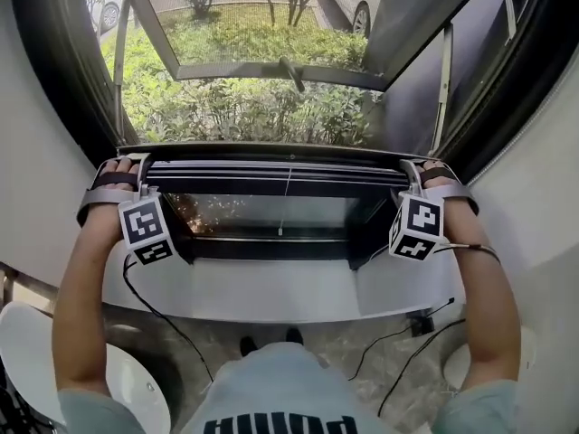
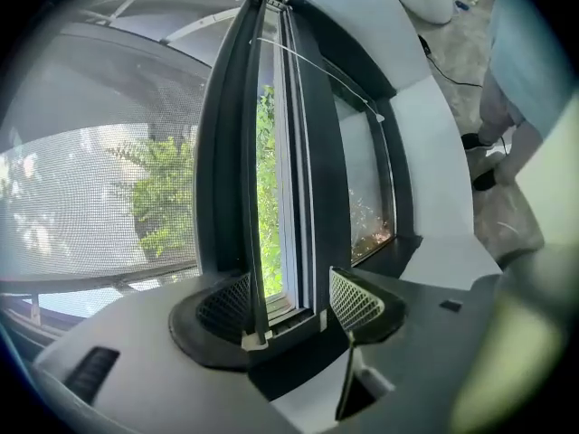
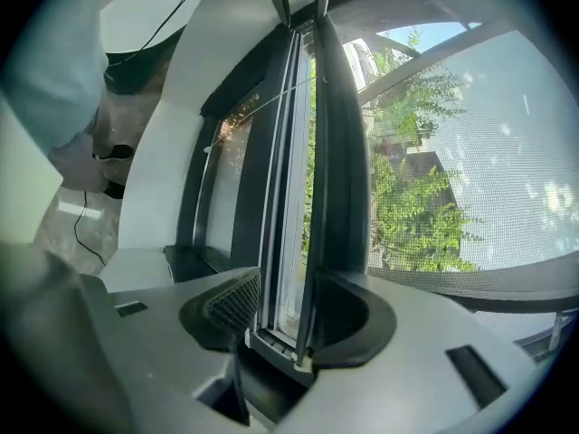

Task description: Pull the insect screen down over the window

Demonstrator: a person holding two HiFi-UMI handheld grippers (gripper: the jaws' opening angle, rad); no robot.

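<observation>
- We see 2 grippers on the insect screen's dark pull bar (image 1: pixel 271 177), 1 at each end of it.
- The bar lies level across the window, low down and just above the white sill (image 1: pixel 271 298).
- The left gripper (image 2: pixel 294 304) has the bar's end between its jaws. 1 pad sits against the bar's thin lip and the other stands just off the far edge, so the jaws are apart and not yet clamped.
- The right gripper (image 3: pixel 280 322) is clamped on the other end of the bar, with its ribbed pad flat against the side.
- In both gripper views, the screen mesh (image 2: pixel 99 179) stretches from the bar's outer side, greying the shrubs and the building behind it.
- A thin pull cord (image 1: pixel 286 197) hangs from the middle of the bar, its small end over the dark lower frame.
- In the head view, the left hand (image 1: pixel 113 193) and the right hand (image 1: pixel 443 193) each wear a strap, and a marker cube sits on each gripper.
- Beyond the bar, the glass sash (image 1: pixel 271 25) tilts outward over the green bushes.
</observation>
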